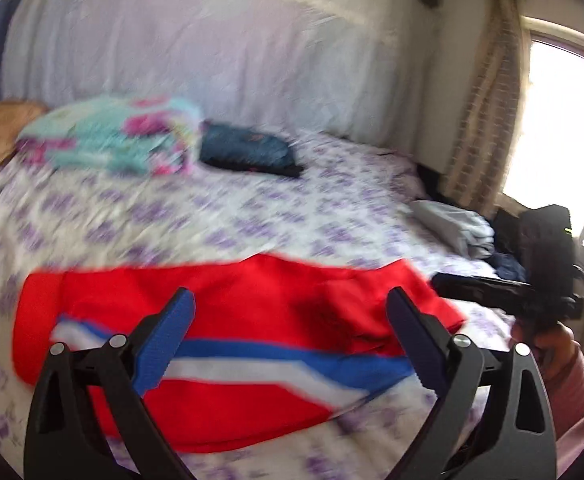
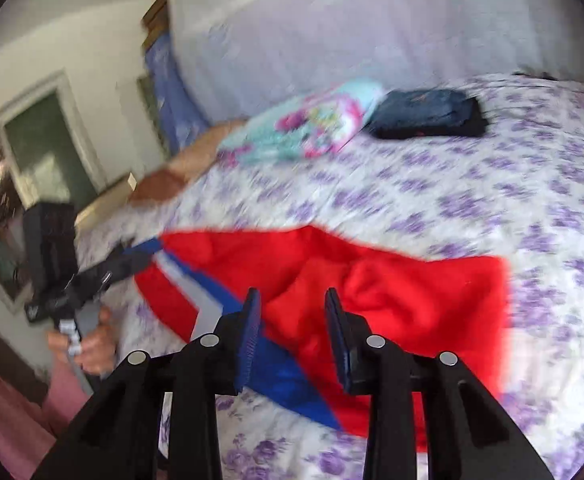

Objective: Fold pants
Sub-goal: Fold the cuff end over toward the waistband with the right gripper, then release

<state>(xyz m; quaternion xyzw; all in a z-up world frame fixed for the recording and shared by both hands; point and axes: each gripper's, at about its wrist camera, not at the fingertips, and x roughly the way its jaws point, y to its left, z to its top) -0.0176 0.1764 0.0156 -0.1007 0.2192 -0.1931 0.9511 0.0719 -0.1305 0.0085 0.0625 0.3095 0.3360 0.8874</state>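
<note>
The red pants (image 1: 227,344) lie flat on the bed (image 1: 251,208), near its front edge. The left tongs (image 1: 289,320) hang over the pants, spread wide and holding nothing. The right tongs (image 2: 292,332) sit over the pants' right part, a little apart; the blur makes touching hard to tell.

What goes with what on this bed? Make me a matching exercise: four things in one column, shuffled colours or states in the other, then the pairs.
Things:
1. pants
2. folded dark garment
3. left gripper
4. bedspread

Colours or states:
A. white with purple flowers
B. jaws wide open, holding nothing
C. red with a blue and white stripe
D. navy, lying beside the turquoise floral bundle

Pairs: 1-C, 2-D, 3-B, 4-A
</note>
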